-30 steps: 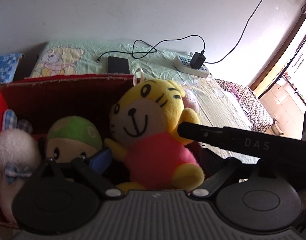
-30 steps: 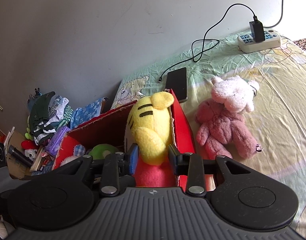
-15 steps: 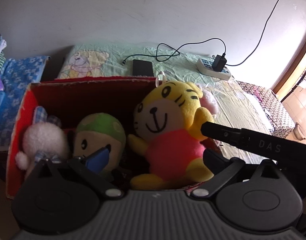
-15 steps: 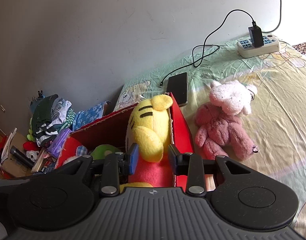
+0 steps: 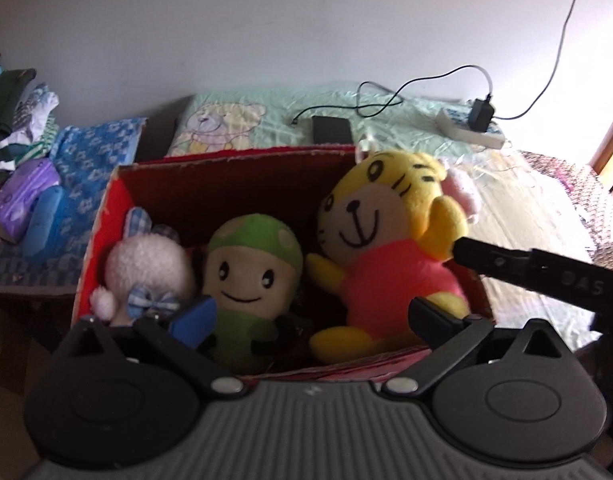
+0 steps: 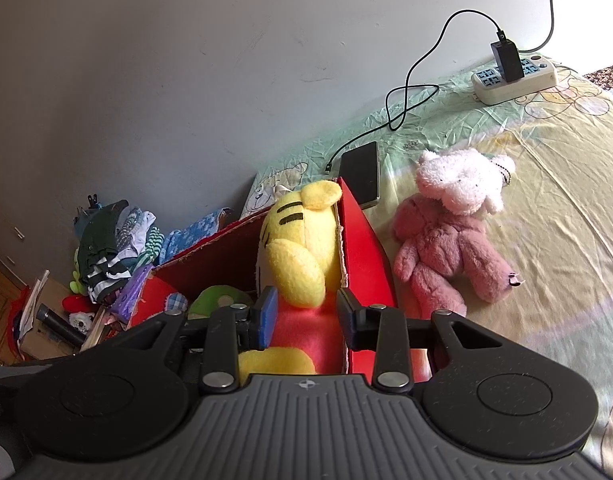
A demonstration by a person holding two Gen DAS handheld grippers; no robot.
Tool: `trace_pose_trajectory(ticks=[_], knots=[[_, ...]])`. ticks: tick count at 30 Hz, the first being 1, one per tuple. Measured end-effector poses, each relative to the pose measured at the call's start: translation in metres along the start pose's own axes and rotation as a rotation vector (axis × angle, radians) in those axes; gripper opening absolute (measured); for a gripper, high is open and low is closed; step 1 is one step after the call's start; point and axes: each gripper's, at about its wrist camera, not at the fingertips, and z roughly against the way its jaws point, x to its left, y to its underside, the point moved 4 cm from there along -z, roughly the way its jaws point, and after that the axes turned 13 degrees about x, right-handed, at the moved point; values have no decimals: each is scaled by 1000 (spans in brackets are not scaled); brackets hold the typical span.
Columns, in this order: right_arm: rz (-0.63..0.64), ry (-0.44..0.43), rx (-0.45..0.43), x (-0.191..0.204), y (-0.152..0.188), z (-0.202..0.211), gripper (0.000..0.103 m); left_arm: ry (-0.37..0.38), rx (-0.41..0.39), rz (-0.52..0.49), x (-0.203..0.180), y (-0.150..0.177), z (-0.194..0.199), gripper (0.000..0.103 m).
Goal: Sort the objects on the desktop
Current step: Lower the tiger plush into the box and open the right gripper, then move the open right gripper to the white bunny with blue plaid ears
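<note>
1. The right gripper [image 6: 306,312] has its jaws parted around the yellow tiger plush [image 6: 298,248]; whether the pads press the plush cannot be told.
2. The left gripper [image 5: 310,316] stands wide open at the near edge of the red box [image 5: 234,160], holding nothing.
3. In the box, the tiger plush sits upright at the right end, a green-capped doll [image 5: 246,272] in the middle, a white bunny [image 5: 146,268] at the left end.
4. On the bed sheet [image 6: 546,184] just beside the box's right wall lies a pink plush [image 6: 450,232].
5. A phone [image 6: 360,178] lies near the box's far corner; a power strip [image 6: 514,76] sits by the wall.
</note>
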Motion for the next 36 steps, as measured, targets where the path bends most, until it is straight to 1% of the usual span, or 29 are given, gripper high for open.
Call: trace_pose_trajectory(ticks=[2, 5, 12, 16, 21, 26, 30, 33, 36], knots=[[-2, -3, -5, -1, 2, 2, 35, -23, 17, 10, 2, 1, -4, 102], [-10, -14, -15, -4, 4, 7, 35, -38, 35, 25, 4, 3, -8, 102], [-18, -3, -44, -14, 8, 18, 36, -99, 35, 16, 0, 5, -10, 102], [-29, -4, -48, -23, 10, 22, 36, -117, 52, 29, -2, 6, -13, 102], [-24, -23, -25, -32, 9, 21, 36, -133, 65, 62, -3, 6, -16, 102], [-7, -57, 5, -38, 4, 18, 36, -168, 64, 99, -6, 8, -15, 102], [35, -79, 49, -44, 0, 18, 36, -198, 67, 152, -8, 7, -15, 102], [60, -96, 74, -50, -5, 20, 37, -234, 79, 187, -12, 7, -18, 102], [85, -103, 97, -58, -9, 24, 40, -254, 75, 226, -14, 6, -16, 102]])
